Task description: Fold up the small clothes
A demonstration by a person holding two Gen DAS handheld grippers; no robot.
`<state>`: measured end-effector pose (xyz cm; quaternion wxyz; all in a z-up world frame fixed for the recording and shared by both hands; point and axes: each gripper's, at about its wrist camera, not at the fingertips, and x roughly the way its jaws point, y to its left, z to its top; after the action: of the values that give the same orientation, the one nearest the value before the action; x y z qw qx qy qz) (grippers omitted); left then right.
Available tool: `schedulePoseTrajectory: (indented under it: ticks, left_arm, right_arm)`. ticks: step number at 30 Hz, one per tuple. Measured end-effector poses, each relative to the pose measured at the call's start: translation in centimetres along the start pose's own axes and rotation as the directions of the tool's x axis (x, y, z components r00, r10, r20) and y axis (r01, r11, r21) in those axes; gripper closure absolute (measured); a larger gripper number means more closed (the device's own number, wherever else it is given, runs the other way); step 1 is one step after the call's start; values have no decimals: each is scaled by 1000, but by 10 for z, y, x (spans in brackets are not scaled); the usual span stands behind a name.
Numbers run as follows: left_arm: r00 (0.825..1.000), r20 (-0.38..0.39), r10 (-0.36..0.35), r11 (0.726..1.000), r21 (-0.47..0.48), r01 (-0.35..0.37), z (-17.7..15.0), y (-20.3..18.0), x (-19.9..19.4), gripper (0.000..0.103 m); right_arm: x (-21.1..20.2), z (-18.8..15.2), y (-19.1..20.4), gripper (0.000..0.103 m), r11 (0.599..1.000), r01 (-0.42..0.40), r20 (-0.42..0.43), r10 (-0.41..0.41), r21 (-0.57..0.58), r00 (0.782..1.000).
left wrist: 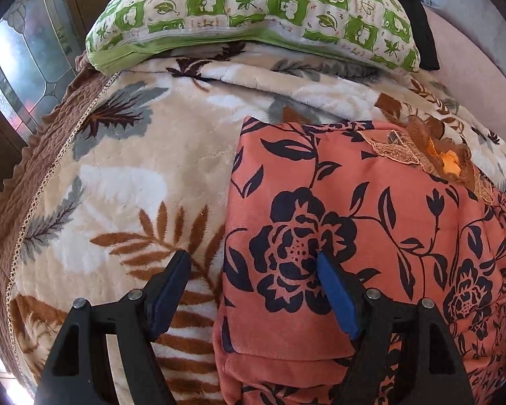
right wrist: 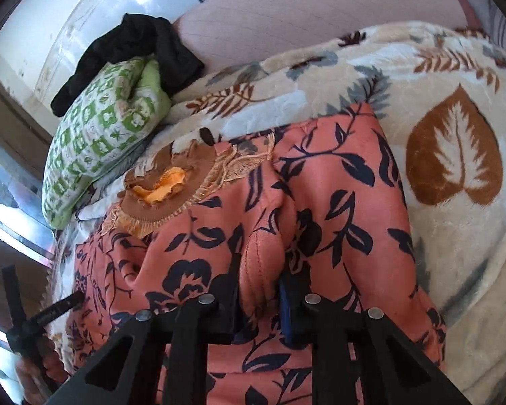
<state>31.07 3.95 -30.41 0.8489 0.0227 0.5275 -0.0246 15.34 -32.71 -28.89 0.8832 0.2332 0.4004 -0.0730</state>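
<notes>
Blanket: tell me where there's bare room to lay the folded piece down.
Free: the blanket left of the orange floral garment, up to the green pillow; also right of the garment around the big brown leaf. Crowded: the brown lace piece at the garment's far end.

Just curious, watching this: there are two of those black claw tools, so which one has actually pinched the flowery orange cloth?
The right gripper: its jaws are shut on a raised fold of the orange floral garment. The left gripper stands wide open over the garment's edge, pinching nothing.
</notes>
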Motion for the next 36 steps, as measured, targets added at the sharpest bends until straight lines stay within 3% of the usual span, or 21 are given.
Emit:
schedulePoseTrajectory:
  ticks: [3,5,7,9,10,12,14,15,16,18,20,22,23,25,27,31,33,36]
  left_arm:
    - [1000,4,15,1000,21,-15,-2,-3,-2,25]
    - [1000,1,16,999,30,-16,-4,-5,-4,24]
    - [999,4,40,998,48,-40,-4,-8,-4,24]
    - [999,3,53,996,74,-53,-5,-11,-3,24]
    - [999,1,53,995,81,-52,-5,-10,-4,24]
    - [999,-9,49,995,83,-48,-4,-8,-6,24]
    - [999,-4,52,996,74,-52,-3,-5,-10,24]
    - [998,18,59,996,71,-60,-2,-4,-15,24]
    - [996,58,69,994,75,-73,-1,-5,-21,24]
    - [989,130,75,991,102,-88,0,-10,-32,24]
    - [989,142,45,989,132,-64,-2,-17,-35,24]
    - [995,99,23,988,148,-38,-5,-23,-25,24]
    - [997,68,33,987,157,-43,-7,-27,-16,24]
    - [997,20,72,980,187,-75,-12,-33,1,23]
    - [995,45,89,978,186,-95,-13,-34,3,17]
    - [996,13,88,986,144,-89,-7,-26,5,9]
    - [998,7,70,991,117,-70,-4,-21,3,9]
    - [995,74,61,986,151,-72,-7,-30,-9,9]
  right_arm:
    - [-45,-3,9,87,997,66,163,-58,-46,985]
    - [-51,-6,11,87,989,130,194,-114,-73,974]
    - [-26,-11,4,84,979,176,78,-168,-103,983]
    - [7,-17,-11,78,960,260,-69,-268,-104,961]
    - [12,-20,-20,77,969,236,-100,-242,-70,965]
    - [-5,-18,-34,76,982,179,-49,-176,64,983]
    - [-23,-13,-37,71,973,174,11,-178,151,984]
    - [-31,-9,-33,65,973,174,68,-186,154,980]
    - [-38,-6,-27,51,976,170,121,-187,136,975]
    - [-42,0,-9,36,988,137,166,-146,67,975]
    - [-28,7,7,36,998,65,123,-66,11,990]
    - [0,9,17,38,1000,6,35,-6,-2,999]
    - [16,6,18,39,1000,9,-18,-9,-8,1000]
    - [49,0,18,48,995,96,-87,-98,-34,991]
    - [54,3,20,52,988,140,-25,-142,-62,990]
    - [47,19,24,55,983,179,-18,-180,-33,984]
    - [30,20,29,54,990,125,23,-124,-65,992]
    - [4,5,43,54,995,24,25,-22,-95,999]
